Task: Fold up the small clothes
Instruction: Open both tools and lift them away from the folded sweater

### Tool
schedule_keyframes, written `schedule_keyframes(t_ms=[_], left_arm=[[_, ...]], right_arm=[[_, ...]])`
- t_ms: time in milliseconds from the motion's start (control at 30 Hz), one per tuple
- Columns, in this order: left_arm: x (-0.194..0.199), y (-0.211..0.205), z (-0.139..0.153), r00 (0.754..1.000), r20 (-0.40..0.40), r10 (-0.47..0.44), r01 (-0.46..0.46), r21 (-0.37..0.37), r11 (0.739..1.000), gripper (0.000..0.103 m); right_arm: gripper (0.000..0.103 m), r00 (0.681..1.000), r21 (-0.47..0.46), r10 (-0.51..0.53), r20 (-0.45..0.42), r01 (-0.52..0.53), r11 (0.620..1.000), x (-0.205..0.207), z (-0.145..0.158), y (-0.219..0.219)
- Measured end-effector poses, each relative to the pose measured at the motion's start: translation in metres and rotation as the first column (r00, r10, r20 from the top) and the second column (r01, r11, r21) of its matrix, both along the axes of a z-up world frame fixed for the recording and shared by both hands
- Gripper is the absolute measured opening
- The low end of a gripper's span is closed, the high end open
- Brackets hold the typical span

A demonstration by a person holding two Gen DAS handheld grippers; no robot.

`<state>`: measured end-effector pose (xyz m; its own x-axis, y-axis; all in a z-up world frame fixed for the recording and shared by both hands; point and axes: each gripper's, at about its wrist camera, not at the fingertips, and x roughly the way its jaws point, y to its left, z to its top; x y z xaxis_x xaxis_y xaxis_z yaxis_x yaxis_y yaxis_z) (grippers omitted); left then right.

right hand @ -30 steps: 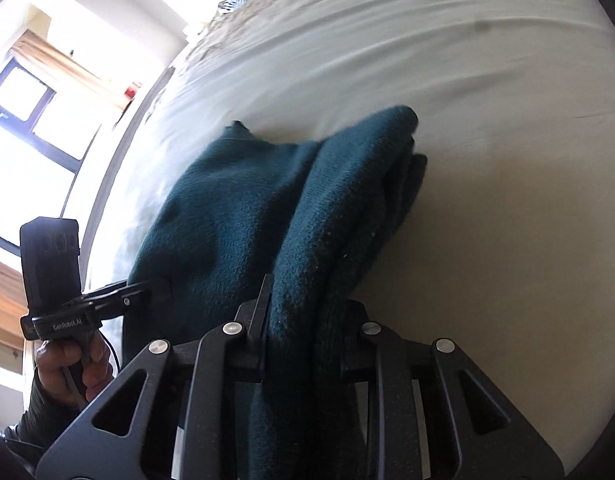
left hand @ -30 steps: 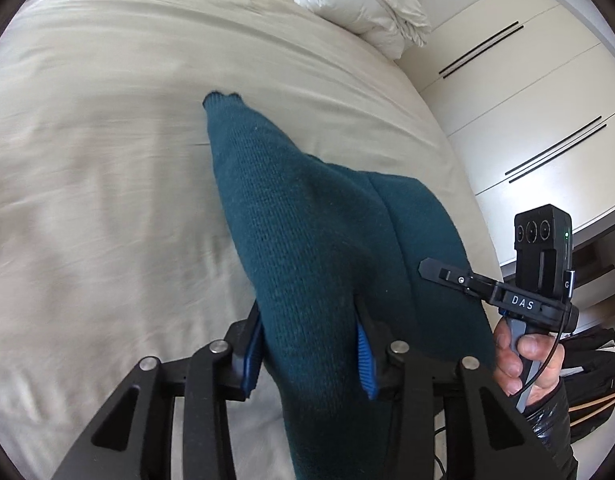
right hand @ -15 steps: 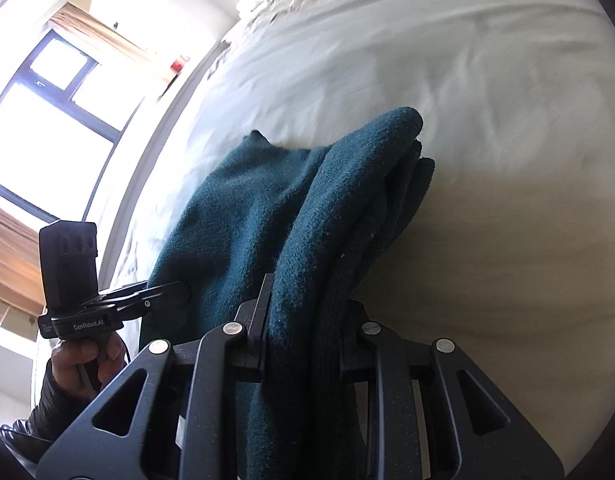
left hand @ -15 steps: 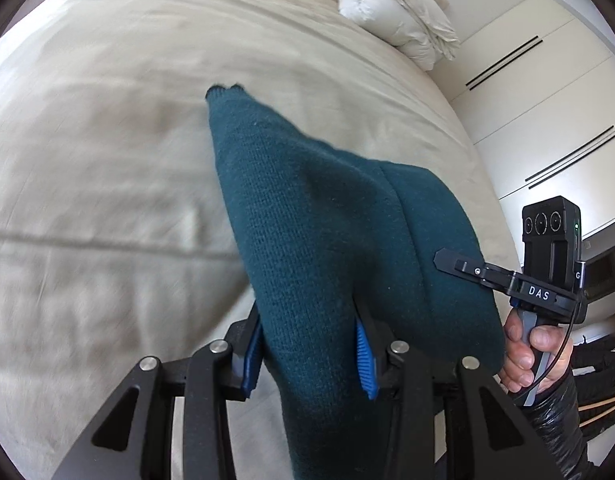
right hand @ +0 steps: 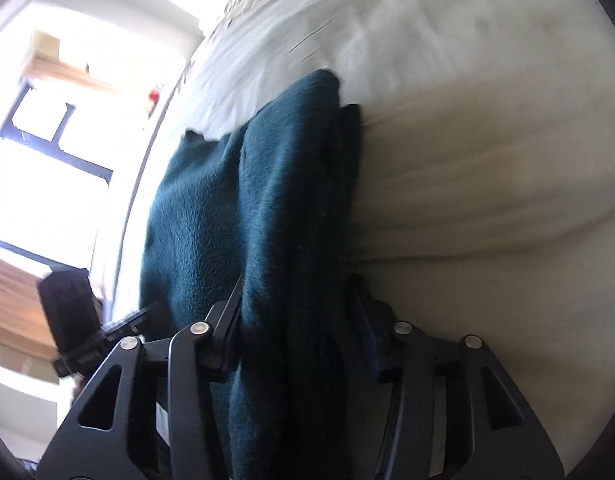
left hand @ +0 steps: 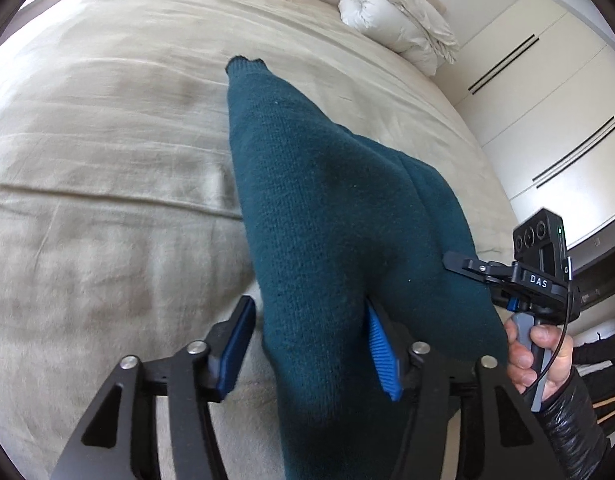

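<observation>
On my left gripper [left hand: 307, 344] the jaws have just been opening. The dark green knit garment [left hand: 327, 208] runs between them, but the left blue pad [left hand: 235, 348] stands clearly apart from the cloth, with bedcover visible in the gap. The right pad [left hand: 381, 354] is just against the cloth (whether it really presses, I cannot tell). So these jaws are spread and do not pinch.

On my right gripper [right hand: 303, 320] the jaws have also just been opening. The garment [right hand: 267, 208] passes between them here too; the left finger [right hand: 227, 320] lies at the cloth's edge, the right one [right hand: 363, 320] seems slightly apart, and the picture is blurred.

Beyond both pairs of jaws, the garment lies on the beige bedcover [left hand: 107, 160], stretched away from the fingers, its narrow end farthest from me. To the right of my left jaws I see the other gripper's handle with the person's hand [left hand: 535, 356] around it.

Further behind, a white rolled duvet [left hand: 395, 36] lies on the bed, and past it stand white wardrobe doors [left hand: 555, 92].
</observation>
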<state>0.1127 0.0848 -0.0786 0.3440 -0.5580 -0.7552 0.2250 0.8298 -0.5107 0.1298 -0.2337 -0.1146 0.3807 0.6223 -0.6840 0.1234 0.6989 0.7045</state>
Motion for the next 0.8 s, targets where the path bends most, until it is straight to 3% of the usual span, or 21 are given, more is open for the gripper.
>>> schedule_keyframes(t_ms=[67, 167, 267, 333, 433, 533, 600, 633, 667, 733, 800], left_arm=[[-0.01, 0.003, 0.007, 0.999, 0.038, 0.019, -0.02, 0.028, 0.999, 0.06], [-0.026, 0.002, 0.028, 0.989, 0.148, 0.026, -0.042, 0.106, 0.994, 0.064], [-0.046, 0.0, 0.052, 0.959, 0.282, 0.03, -0.086, 0.189, 0.978, 0.087], [-0.062, -0.001, 0.07, 0.92, 0.39, 0.036, -0.141, 0.244, 0.959, 0.103], [-0.089, -0.006, 0.096, 0.847, 0.531, 0.028, -0.223, 0.307, 0.925, 0.103], [-0.11, -0.016, 0.117, 0.796, 0.606, 0.014, -0.31, 0.387, 0.868, 0.103], [-0.129, -0.021, 0.13, 0.738, 0.675, 0.004, -0.406, 0.439, 0.801, 0.103], [-0.137, -0.023, 0.135, 0.712, 0.703, -0.007, -0.437, 0.451, 0.778, 0.103], [-0.143, -0.024, 0.141, 0.692, 0.722, -0.014, -0.452, 0.449, 0.771, 0.103], [-0.149, -0.016, 0.154, 0.698, 0.716, 0.015, -0.437, 0.409, 0.801, 0.103], [-0.147, -0.005, 0.164, 0.742, 0.664, 0.091, -0.433, 0.37, 0.822, 0.103]], right_arm=[[0.048, 0.999, -0.008, -0.032, 0.007, 0.032, 0.999, -0.011, 0.004, -0.007], [0.049, 0.996, -0.104, -0.067, 0.06, 0.073, 0.992, -0.033, 0.025, -0.013], [0.05, 0.99, -0.212, -0.083, 0.114, 0.106, 0.971, -0.052, 0.052, -0.011], [0.05, 0.982, -0.292, -0.091, 0.168, 0.138, 0.947, -0.068, 0.075, -0.012], [0.063, 0.957, -0.377, -0.101, 0.271, 0.202, 0.904, -0.095, 0.111, -0.001], [0.074, 0.922, -0.457, -0.097, 0.374, 0.274, 0.846, -0.119, 0.146, 0.017], [0.082, 0.891, -0.487, -0.083, 0.447, 0.321, 0.812, -0.135, 0.168, 0.028], [0.086, 0.872, -0.493, -0.077, 0.483, 0.344, 0.799, -0.144, 0.178, 0.033], [0.093, 0.841, -0.499, -0.069, 0.537, 0.383, 0.777, -0.155, 0.191, 0.039], [0.099, 0.792, -0.513, -0.051, 0.609, 0.442, 0.736, -0.17, 0.211, 0.048], [0.1, 0.744, -0.532, -0.02, 0.668, 0.496, 0.686, -0.186, 0.232, 0.059]])
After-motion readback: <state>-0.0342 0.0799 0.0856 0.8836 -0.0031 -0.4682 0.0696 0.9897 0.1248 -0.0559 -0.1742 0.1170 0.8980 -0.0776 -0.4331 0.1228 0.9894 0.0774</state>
